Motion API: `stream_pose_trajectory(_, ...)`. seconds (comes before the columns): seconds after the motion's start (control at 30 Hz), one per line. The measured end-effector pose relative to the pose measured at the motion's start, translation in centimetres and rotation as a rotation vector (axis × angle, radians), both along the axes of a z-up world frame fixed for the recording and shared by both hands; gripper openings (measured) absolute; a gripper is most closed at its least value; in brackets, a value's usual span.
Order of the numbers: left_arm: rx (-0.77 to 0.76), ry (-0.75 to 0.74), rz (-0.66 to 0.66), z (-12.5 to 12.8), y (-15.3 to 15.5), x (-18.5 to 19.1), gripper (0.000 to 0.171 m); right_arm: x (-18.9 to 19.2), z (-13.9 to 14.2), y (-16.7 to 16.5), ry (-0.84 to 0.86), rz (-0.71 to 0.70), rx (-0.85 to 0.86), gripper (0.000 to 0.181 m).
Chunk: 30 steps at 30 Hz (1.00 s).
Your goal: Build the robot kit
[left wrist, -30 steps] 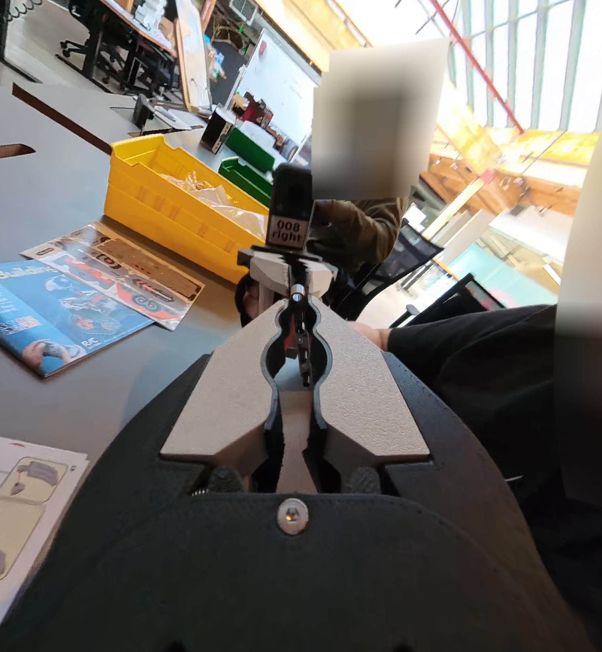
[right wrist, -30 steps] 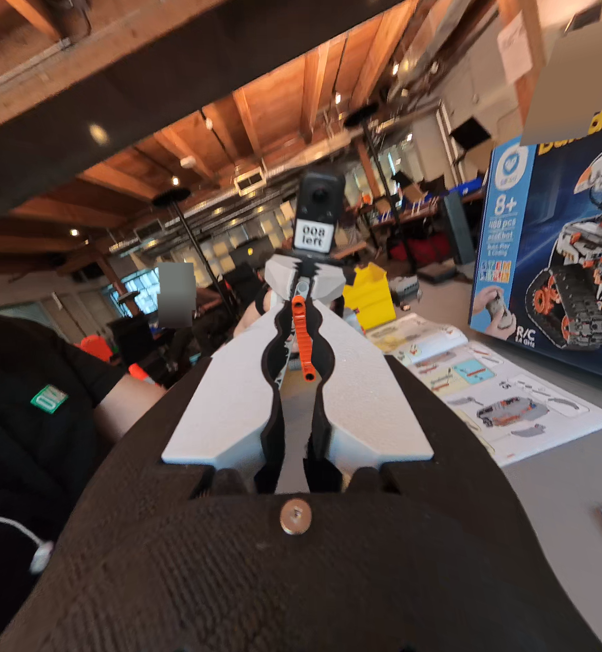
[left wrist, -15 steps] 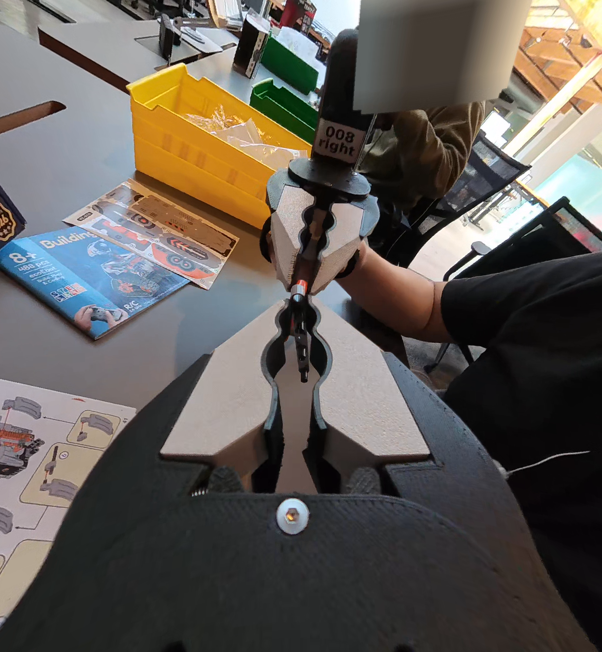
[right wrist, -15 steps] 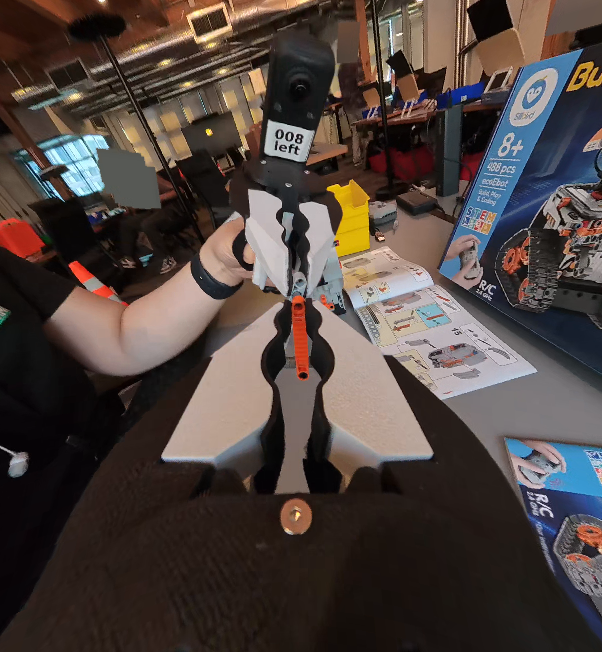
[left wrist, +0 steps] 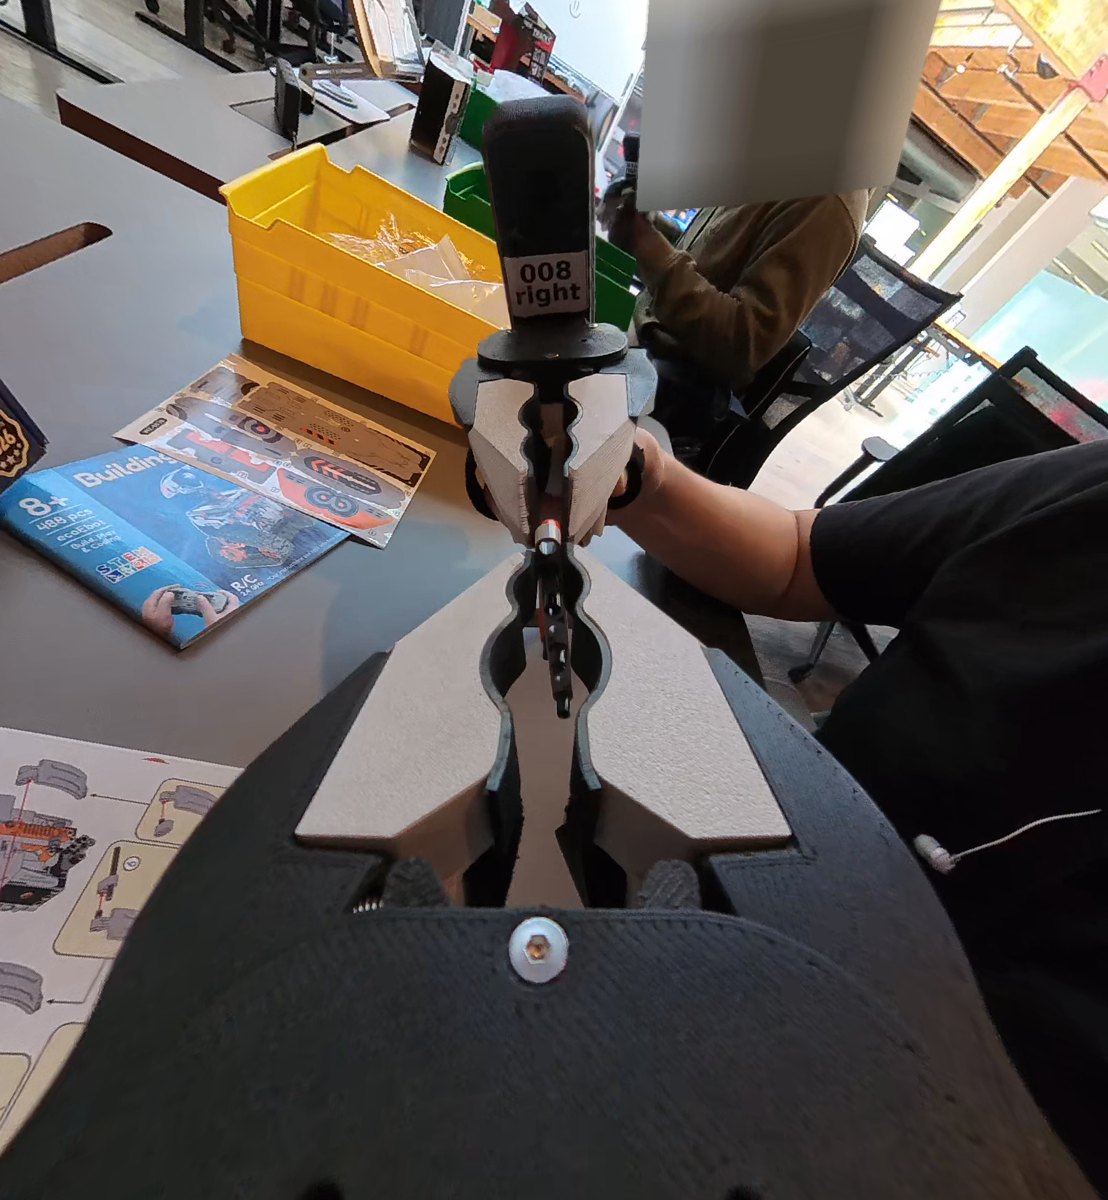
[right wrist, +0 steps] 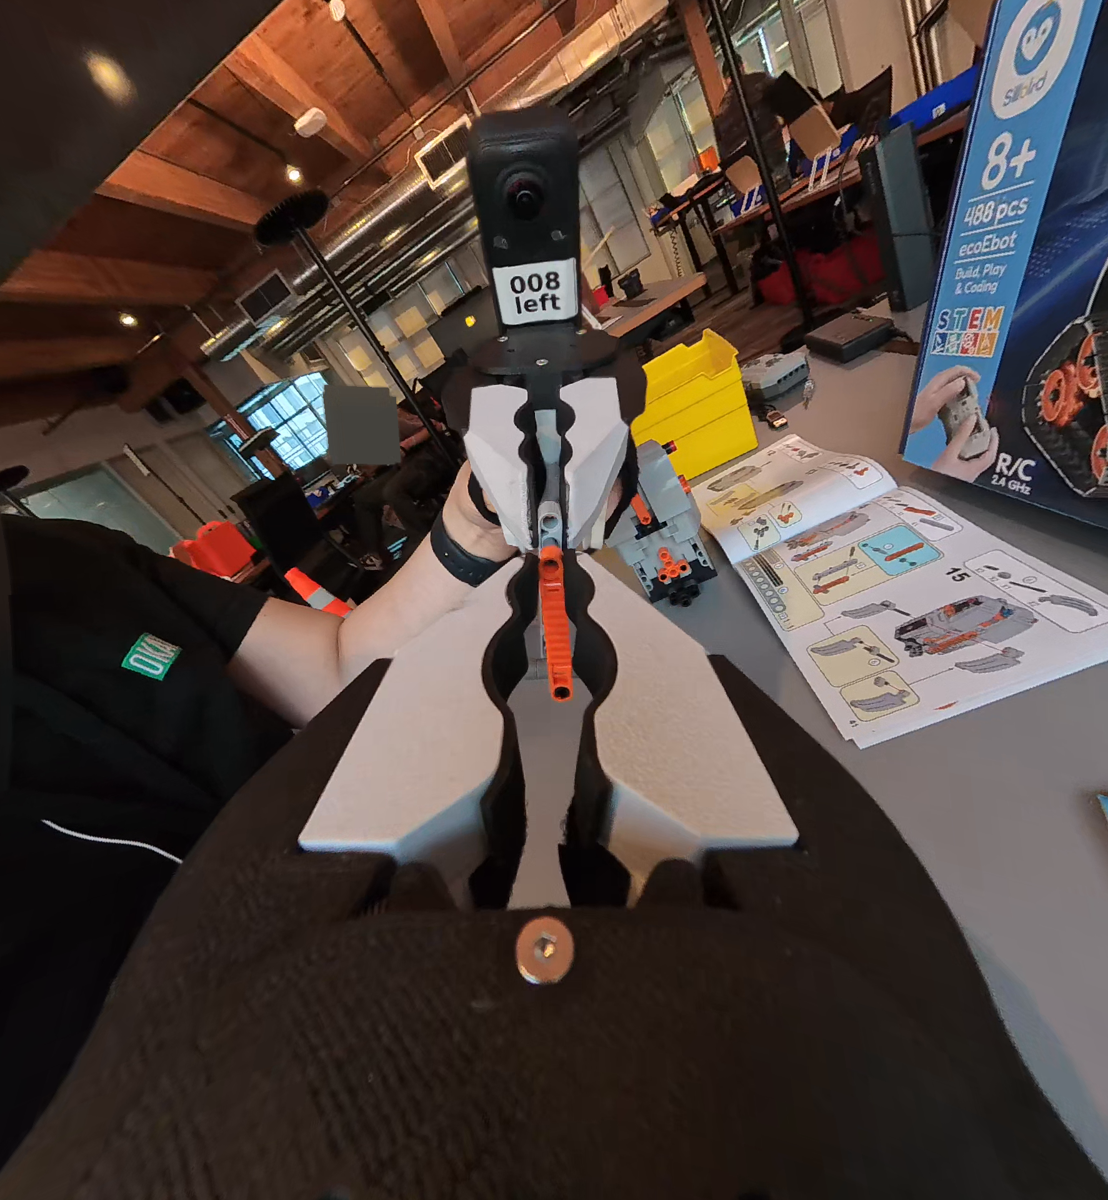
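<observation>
Two hand-held tools meet tip to tip above a grey counter (right wrist: 927, 844), each closed on a slim toy building part. The left tool (left wrist: 546, 571) has its jaws drawn nearly together around a dark beam with holes (left wrist: 556, 643) that runs back between its fingers. The right tool (right wrist: 550, 565) is pinched likewise on an orange beam (right wrist: 556, 623), with a grey piece (right wrist: 548, 519) at its forward end that reaches into the left tool's tips. In the left wrist view, a small silver-and-red end (left wrist: 547, 536) shows in the gap between the two tools; whether the parts are already joined cannot be told.

A partly built grey model with orange pins (right wrist: 661, 539) stands on the counter just behind the tools, beside an open instruction booklet (right wrist: 927, 584). The model looks well short of the tracked vehicle drawn on that page, so much building appears to remain.

By count: two tools, two beams in their grip, one open booklet, one blue booklet (left wrist: 161, 539), one sticker sheet (left wrist: 291, 441) touching that booklet, one large blue product box (right wrist: 1044, 260) standing at the right, one yellow bin (left wrist: 356, 286) with clear bags inside, and green bins (left wrist: 473, 195) behind it, number unclear. A second person sits beyond the counter.
</observation>
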<state>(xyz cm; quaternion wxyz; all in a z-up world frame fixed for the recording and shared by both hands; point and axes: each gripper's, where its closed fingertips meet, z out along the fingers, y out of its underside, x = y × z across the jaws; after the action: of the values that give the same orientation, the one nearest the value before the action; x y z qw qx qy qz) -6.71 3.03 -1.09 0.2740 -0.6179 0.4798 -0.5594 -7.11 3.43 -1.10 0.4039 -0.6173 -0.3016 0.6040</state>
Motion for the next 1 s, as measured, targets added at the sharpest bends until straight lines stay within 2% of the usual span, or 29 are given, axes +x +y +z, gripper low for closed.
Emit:
stream_pose_trajectory(0.2, 0.012, -0.055, -0.018, 0.8, -0.3, 0.0, 0.005, -0.4, 0.4, -0.6, 0.049, 0.044, -0.025, 0.005)
stream_pose_trajectory(0.53, -0.052, -0.183, 0.058, 2.5, 0.9, 0.3, 0.005, 0.2, 2.2, 0.7, 0.25, -0.053, -0.085, 0.005)
stream_pose_trajectory(0.83, -0.09, -0.254, 0.123, 2.9, 1.8, 1.1, 0.005, 1.1, 2.6, 1.6, 0.229, -0.201, -0.019, 0.005)
stream_pose_trajectory(1.0, -0.08, -0.284, 0.119, 3.1, 1.8, 1.2, 0.005, 1.3, 2.9, 1.6, 0.297, -0.175, -0.082, 0.005)
